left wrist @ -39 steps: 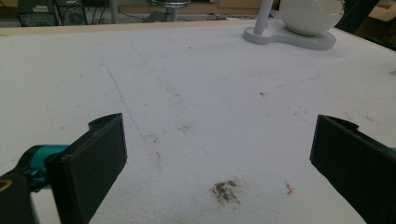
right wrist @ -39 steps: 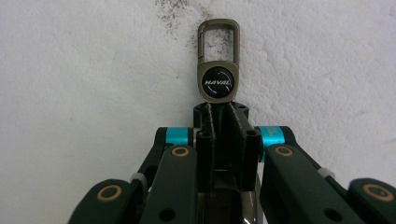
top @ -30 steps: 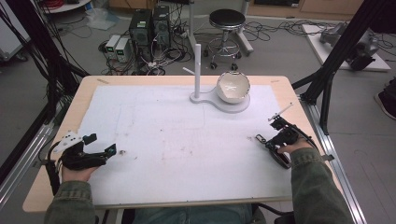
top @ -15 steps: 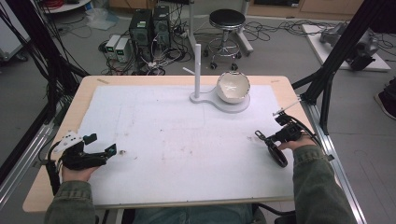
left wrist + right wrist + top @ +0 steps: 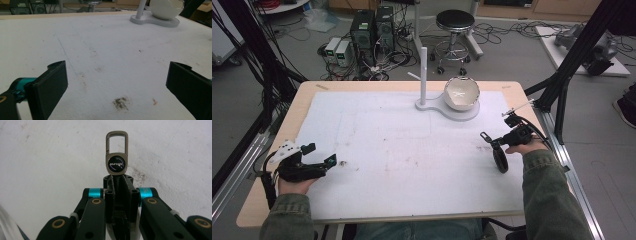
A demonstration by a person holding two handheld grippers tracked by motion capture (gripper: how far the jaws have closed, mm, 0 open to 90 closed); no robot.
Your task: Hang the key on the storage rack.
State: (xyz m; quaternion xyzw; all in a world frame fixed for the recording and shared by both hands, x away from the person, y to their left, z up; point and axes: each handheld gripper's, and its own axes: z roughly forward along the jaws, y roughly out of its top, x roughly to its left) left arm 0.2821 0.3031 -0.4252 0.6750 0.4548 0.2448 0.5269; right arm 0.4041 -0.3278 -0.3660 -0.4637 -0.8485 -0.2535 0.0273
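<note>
between the clenched jaws of the right gripper [image 5: 116, 182] sits a metal key fob [image 5: 116, 155], its clip loop poking out over the white mat [image 5: 412, 150]. over at the mat's left edge the left gripper [image 5: 319, 155] rests with jaws spread wide, gripping nothing. near the far edge stands a white stand [image 5: 423, 80] with what looks like a bowl [image 5: 461, 93] on its base.

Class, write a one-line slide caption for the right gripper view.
Right gripper shut on a metal key fob with an open clip loop, held above the stained white mat.
</note>
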